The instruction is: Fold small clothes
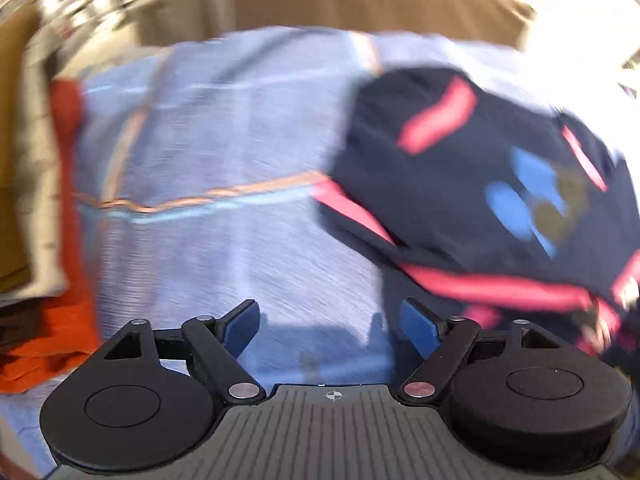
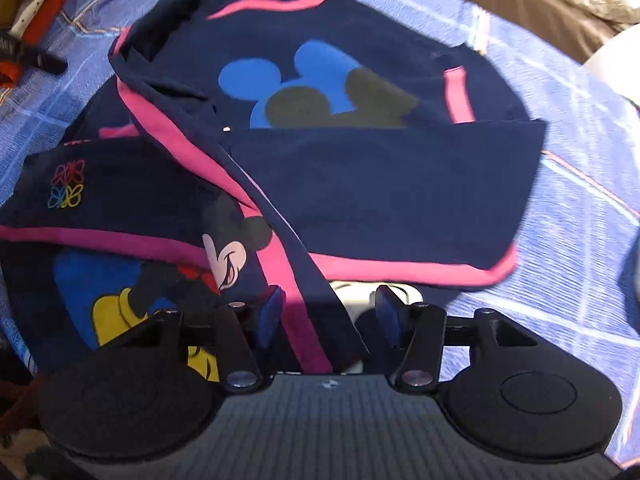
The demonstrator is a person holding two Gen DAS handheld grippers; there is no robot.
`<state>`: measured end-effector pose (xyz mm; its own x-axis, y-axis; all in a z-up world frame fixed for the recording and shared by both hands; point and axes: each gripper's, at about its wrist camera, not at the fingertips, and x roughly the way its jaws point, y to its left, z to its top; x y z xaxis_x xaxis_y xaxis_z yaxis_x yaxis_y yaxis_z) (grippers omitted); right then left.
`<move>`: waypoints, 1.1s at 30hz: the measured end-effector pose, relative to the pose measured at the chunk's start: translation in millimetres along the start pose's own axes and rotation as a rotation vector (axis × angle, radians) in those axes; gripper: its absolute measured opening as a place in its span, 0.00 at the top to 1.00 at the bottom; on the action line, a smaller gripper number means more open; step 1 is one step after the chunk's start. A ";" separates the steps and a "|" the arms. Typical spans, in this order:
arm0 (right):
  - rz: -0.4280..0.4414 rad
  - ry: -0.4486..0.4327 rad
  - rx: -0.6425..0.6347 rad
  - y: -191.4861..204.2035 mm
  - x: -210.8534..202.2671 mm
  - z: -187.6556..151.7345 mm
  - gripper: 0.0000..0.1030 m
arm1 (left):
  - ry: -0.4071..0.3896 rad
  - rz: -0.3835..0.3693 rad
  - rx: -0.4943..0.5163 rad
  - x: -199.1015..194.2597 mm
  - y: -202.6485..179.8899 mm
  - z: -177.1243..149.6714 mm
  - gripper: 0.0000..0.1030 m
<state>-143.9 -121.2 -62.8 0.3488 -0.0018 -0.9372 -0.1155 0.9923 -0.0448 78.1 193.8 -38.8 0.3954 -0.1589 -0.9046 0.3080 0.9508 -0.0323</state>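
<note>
The navy shirt (image 2: 360,184) with pink trim lies crumpled on the blue checked sheet (image 2: 580,240). The right claw (image 2: 326,312) stands half spread astride its pink-edged fold, pads apart from it. The left claw (image 1: 330,320) is spread wide, empty, above bare sheet.
</note>
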 end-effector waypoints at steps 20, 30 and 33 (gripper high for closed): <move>-0.066 -0.015 -0.296 36.8 -94.1 -42.2 0.93 | -0.038 -0.021 -0.089 44.4 15.9 93.4 0.00; -0.125 -0.026 0.042 14.8 -105.1 -86.4 0.39 | 0.004 -0.014 0.002 66.0 -4.9 106.5 0.00; -0.023 -0.042 0.419 -40.7 -99.3 -91.3 0.43 | 0.007 -0.014 -0.006 64.7 -2.7 99.4 0.00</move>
<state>-258.8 -172.7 0.5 0.3855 -0.0284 -0.9223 0.2777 0.9567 0.0866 188.8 154.5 -55.0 0.3848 -0.1706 -0.9071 0.3087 0.9500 -0.0478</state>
